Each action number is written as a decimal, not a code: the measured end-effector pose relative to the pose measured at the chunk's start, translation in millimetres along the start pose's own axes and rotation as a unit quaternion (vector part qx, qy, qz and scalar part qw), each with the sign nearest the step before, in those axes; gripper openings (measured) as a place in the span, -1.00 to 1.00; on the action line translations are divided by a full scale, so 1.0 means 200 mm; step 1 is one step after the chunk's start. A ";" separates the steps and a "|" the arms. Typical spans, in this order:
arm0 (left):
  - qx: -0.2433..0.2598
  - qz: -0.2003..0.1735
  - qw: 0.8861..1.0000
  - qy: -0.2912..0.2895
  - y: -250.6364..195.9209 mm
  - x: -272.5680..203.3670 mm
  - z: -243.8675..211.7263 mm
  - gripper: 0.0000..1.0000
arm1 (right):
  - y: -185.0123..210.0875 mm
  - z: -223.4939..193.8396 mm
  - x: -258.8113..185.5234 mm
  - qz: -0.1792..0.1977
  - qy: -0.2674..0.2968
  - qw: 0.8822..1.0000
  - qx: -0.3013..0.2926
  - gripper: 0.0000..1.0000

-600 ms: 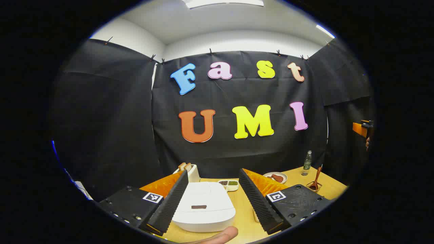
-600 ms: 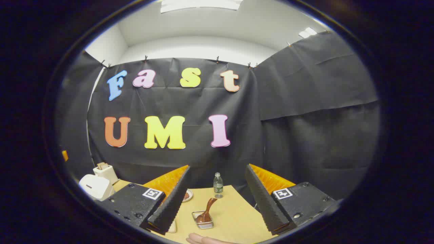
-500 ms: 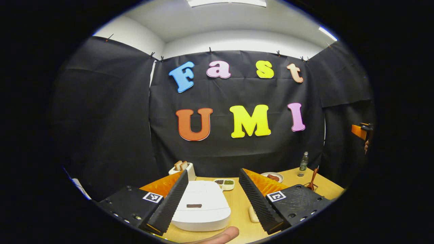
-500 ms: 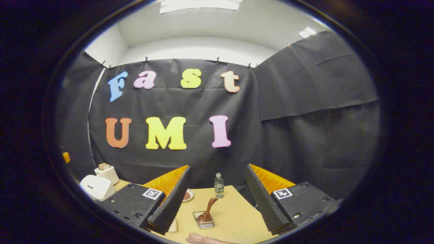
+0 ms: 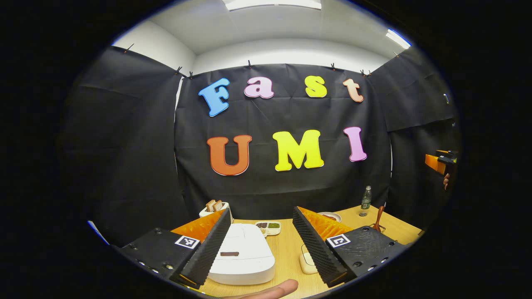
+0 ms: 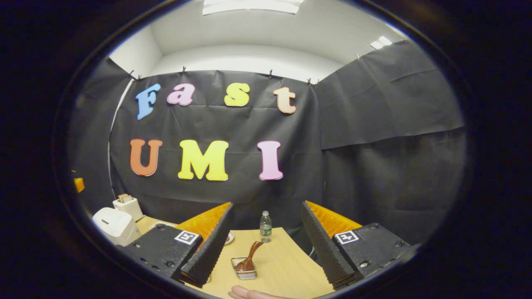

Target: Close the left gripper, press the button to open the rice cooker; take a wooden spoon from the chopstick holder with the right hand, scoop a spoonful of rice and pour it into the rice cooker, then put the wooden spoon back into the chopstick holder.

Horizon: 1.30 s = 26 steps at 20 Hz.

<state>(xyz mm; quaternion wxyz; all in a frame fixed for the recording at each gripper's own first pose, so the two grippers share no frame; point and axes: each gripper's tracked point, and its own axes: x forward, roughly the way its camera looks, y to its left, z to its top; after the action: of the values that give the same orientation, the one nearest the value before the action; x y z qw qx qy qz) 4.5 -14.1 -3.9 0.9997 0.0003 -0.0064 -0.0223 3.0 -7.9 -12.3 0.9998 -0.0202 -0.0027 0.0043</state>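
The white rice cooker (image 5: 243,259) sits on the wooden table with its lid down and a dark button strip (image 5: 229,253) on top. My left gripper (image 5: 261,216) hovers above and short of it, open, with nothing between its fingers. The cooker (image 6: 115,224) also shows at the far left of the right gripper view. A brown wooden spoon (image 6: 250,258) stands tilted in a small metal chopstick holder (image 6: 245,270), just ahead of my open, empty right gripper (image 6: 267,206). From the left gripper view the spoon (image 5: 378,218) is at the table's right side, and an orange part of the right gripper (image 5: 439,162) shows at the far right.
A toaster with bread (image 5: 214,207), a divided dish (image 5: 268,226) and a plate (image 5: 331,216) stand behind the cooker. A small bottle (image 6: 265,226) is at the table's back edge behind the spoon. A small cream object (image 5: 306,262) lies right of the cooker. A fingertip (image 5: 272,288) shows at the bottom.
In the left gripper view the cooker has slid left and looks smaller, and the cream object has come into sight. The right gripper view has barely shifted. Both grippers stay open.
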 end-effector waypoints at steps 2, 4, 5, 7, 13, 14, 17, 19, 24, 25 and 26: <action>-0.004 0.004 1.000 0.010 0.02 0.02 -0.03 0.91 | 0.00 -0.01 0.01 0.001 0.004 1.000 0.001 1.00; -0.003 0.005 1.000 0.023 0.03 0.03 -0.08 0.91 | 0.00 -0.03 0.02 0.006 0.010 1.000 0.005 1.00; -0.001 0.010 0.999 0.030 0.05 0.04 -0.10 0.91 | 0.01 -0.04 0.02 0.008 0.011 1.000 0.006 1.00; -0.002 0.014 0.999 0.051 0.06 0.04 -0.16 0.90 | 0.00 -0.05 0.03 0.007 0.012 1.000 0.005 1.00; 0.021 -0.018 0.998 0.055 0.02 0.07 -0.21 0.16 | 0.05 -0.15 0.07 0.014 0.037 0.999 0.010 1.00; 0.021 -0.017 0.998 0.061 0.03 0.08 -0.22 0.06 | 0.04 -0.17 0.08 0.012 0.039 0.999 0.008 1.00; 0.017 0.001 0.997 0.078 0.09 0.10 -0.26 -0.45 | 0.04 -0.20 0.10 0.012 0.045 0.999 0.008 1.00; 0.002 0.007 0.995 0.096 0.11 0.12 -0.32 -0.77 | 0.02 -0.20 0.10 0.012 0.047 0.999 0.008 1.00; -0.012 0.046 0.983 0.176 0.21 0.13 -0.52 -1.00 | -0.03 -0.17 0.13 0.003 0.034 0.999 -0.004 1.00; -0.010 0.047 0.982 0.183 0.22 0.14 -0.53 -0.99 | -0.02 -0.17 0.13 0.005 0.032 0.999 -0.004 1.00; -0.013 0.046 0.980 0.192 0.23 0.15 -0.57 -0.99 | -0.02 -0.18 0.14 0.006 0.032 0.999 -0.003 1.00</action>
<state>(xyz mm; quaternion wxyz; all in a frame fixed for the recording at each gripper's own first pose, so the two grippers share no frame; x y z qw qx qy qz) 37.1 30.1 -116.8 0.9822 -0.0090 0.1863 0.0242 31.5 -12.7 -47.1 0.9992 -0.0236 0.0292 0.0098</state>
